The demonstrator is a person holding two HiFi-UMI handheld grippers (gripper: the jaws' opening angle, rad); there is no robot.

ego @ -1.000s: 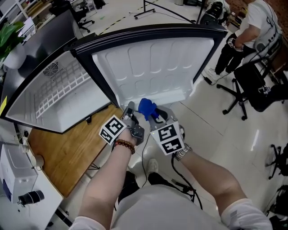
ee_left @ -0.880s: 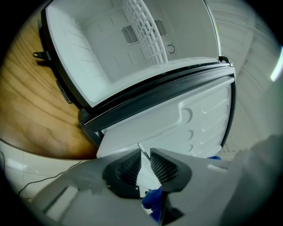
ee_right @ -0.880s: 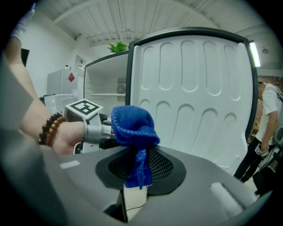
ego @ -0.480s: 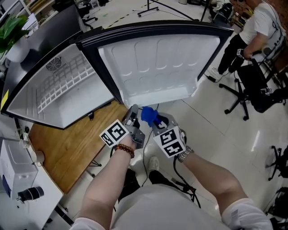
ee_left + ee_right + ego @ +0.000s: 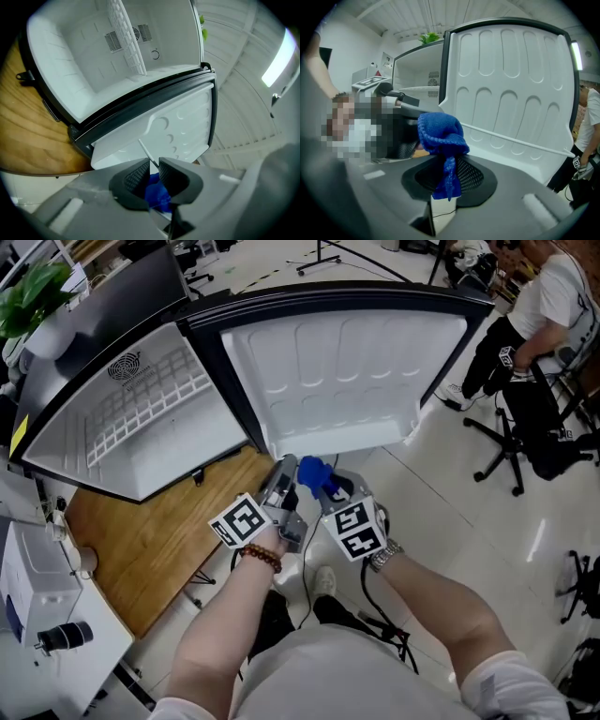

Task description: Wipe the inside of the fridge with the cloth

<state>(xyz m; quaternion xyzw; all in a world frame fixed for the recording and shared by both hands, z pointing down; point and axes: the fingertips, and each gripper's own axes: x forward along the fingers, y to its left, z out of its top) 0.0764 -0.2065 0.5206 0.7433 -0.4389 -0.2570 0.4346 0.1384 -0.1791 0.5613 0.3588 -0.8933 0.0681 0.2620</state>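
Before the fridge door (image 5: 347,371), right tongs (image 5: 449,174) pinch cloth (image 5: 439,132); left tongs (image 5: 154,169), just opening, narrow, grip nothing.

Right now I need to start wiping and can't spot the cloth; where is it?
The cloth is bunched in the right gripper's jaws, in the middle of the head view, just below the open fridge door.

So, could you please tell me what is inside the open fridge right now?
Only a white wire shelf and vent grilles on the back wall show; no food. The shelf partly screens the space beyond it.
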